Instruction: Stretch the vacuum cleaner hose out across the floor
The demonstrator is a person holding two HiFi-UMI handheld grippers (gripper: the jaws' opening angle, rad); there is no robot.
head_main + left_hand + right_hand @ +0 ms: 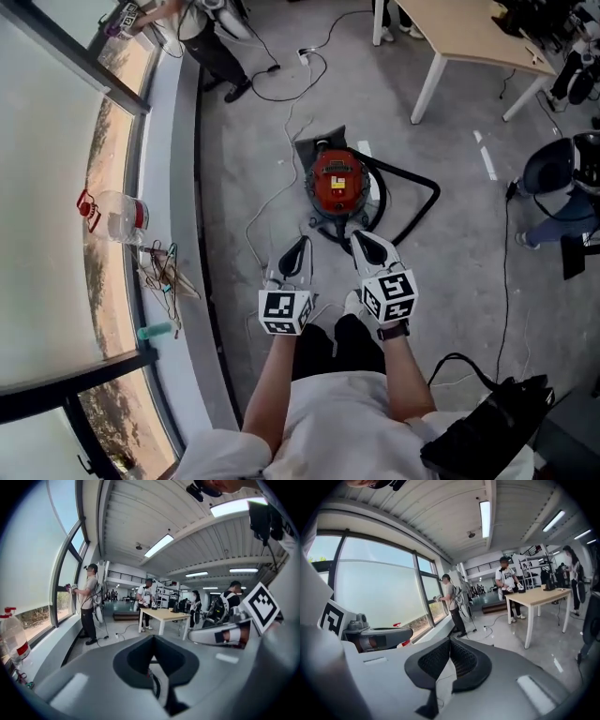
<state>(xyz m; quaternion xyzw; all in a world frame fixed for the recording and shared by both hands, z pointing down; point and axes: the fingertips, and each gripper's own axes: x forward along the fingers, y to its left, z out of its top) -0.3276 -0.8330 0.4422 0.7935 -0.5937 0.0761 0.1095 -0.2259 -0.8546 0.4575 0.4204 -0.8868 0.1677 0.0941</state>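
Note:
In the head view a red vacuum cleaner (338, 181) stands on the grey floor just ahead of me. Its black hose (418, 195) curls round its right side in a loop. My left gripper (300, 244) and right gripper (362, 238) hover side by side short of the cleaner, touching neither it nor the hose. Both are shut with nothing between the jaws. The left gripper view shows its own closed jaws (152, 640) and the right gripper (220, 633) beside them. In the right gripper view, its closed jaws (450, 642) hide the cleaner.
A window sill (173, 187) runs along the left with a plastic bottle (122, 217) and small clutter. A wooden table (478, 37) stands at the back right. Cables (281, 89) trail over the floor. A person (217, 45) stands by the window. A black bag (487, 433) lies near right.

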